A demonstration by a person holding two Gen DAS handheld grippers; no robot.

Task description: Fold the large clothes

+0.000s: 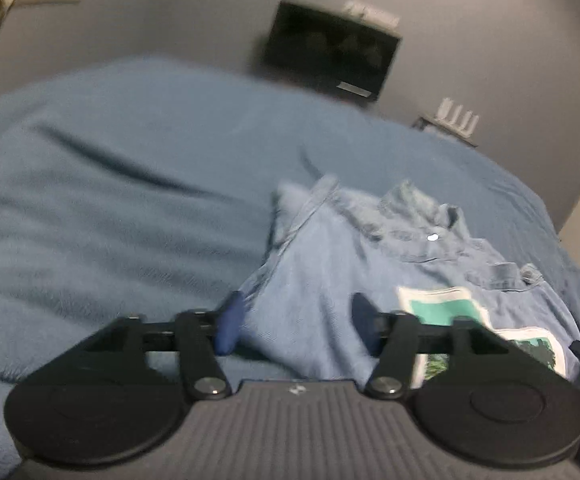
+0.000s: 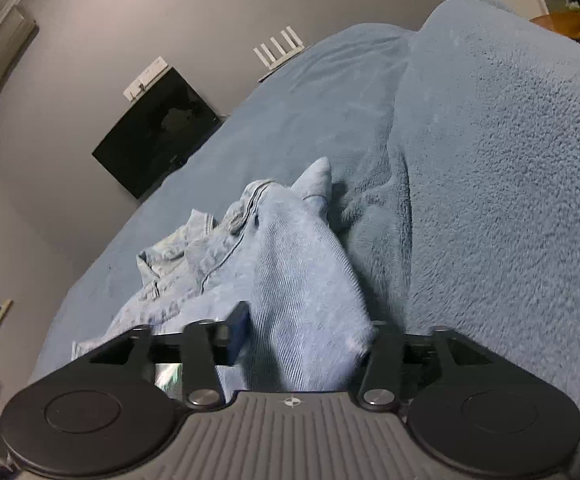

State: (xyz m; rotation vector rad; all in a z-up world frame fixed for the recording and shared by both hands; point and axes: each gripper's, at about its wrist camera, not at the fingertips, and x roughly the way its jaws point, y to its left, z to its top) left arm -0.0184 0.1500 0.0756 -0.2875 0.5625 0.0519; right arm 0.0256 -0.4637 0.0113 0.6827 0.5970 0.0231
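Lying bunched on the blue fleece blanket (image 1: 110, 184) of a bed, the light-blue denim garment (image 1: 330, 264) (a printed patch shows near one edge) spreads before both grippers. The left gripper (image 1: 296, 322) has its fingers apart, denim between them, unpressed. The right gripper (image 2: 306, 338) likewise stands parted around a fold.

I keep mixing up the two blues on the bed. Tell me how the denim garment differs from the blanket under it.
The denim garment is smooth woven cloth with seams; the blanket is fuzzy fleece with none. The garment carries a white-edged green printed patch and a pale button; the blanket is plain. The garment lies bunched in a small heap; the blanket spreads across the whole bed. Both are blue.
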